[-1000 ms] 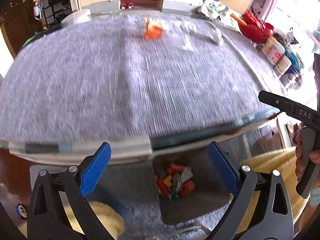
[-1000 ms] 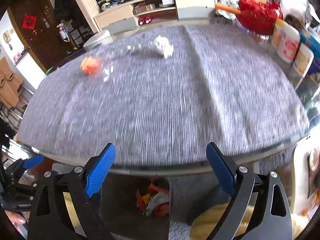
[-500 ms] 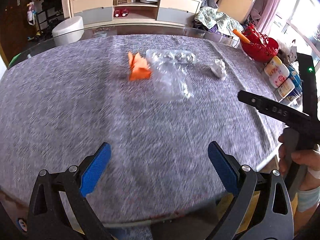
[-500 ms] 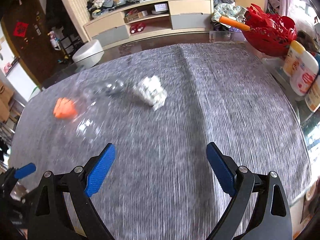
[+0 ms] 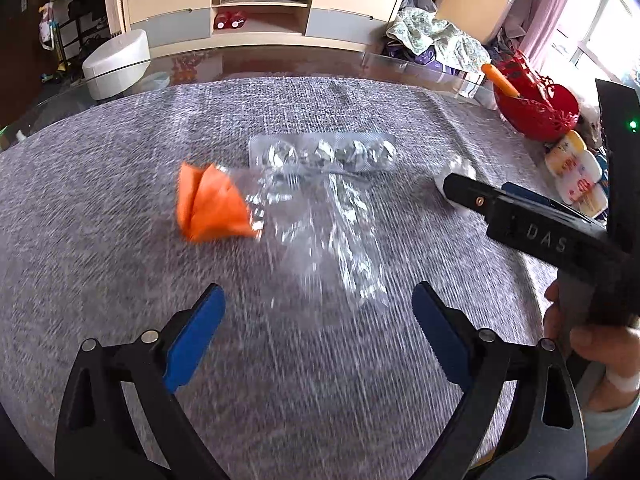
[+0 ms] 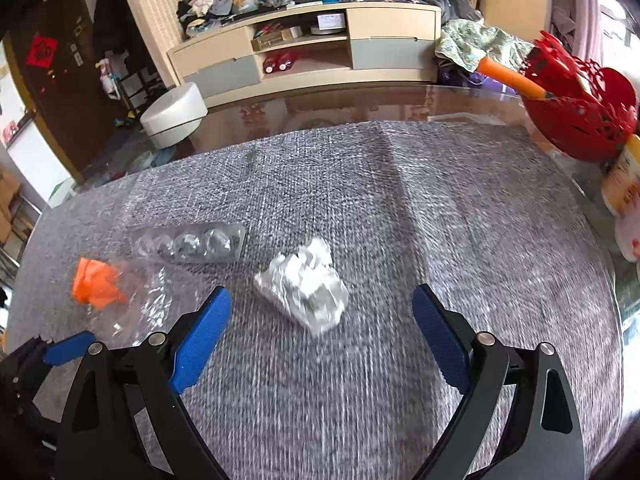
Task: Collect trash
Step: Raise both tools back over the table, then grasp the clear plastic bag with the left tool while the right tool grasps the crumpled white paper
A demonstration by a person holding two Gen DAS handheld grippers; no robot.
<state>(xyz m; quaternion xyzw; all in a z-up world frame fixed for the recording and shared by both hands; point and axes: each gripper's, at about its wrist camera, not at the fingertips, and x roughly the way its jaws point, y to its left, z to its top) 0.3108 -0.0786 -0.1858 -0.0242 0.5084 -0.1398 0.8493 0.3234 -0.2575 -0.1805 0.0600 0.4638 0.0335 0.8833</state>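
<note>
Trash lies on the grey cloth [image 5: 120, 280] of the table. In the left wrist view I see an orange scrap [image 5: 208, 208], a crumpled clear plastic wrapper [image 5: 332, 232] and an empty blister pack [image 5: 322, 153]. My left gripper [image 5: 316, 332] is open, just short of the wrapper. In the right wrist view a crumpled white paper ball [image 6: 306, 286] lies just ahead of my open right gripper [image 6: 320, 336]. The orange scrap [image 6: 96, 284], the wrapper [image 6: 148, 300] and the blister pack [image 6: 188, 240] lie to its left. The right gripper's body [image 5: 532, 228] hides most of the paper ball in the left wrist view.
A red openwork bowl [image 6: 580, 104] with an orange stick stands at the table's far right, with white bottles [image 5: 576, 176] beside it. The glass table edge [image 6: 360, 108] runs behind the cloth. A cabinet [image 5: 260, 12] and a white round stool [image 5: 116, 62] stand beyond.
Both grippers have moved up from below the table's edge and forward over the cloth. The trash is now much closer. Both stay open.
</note>
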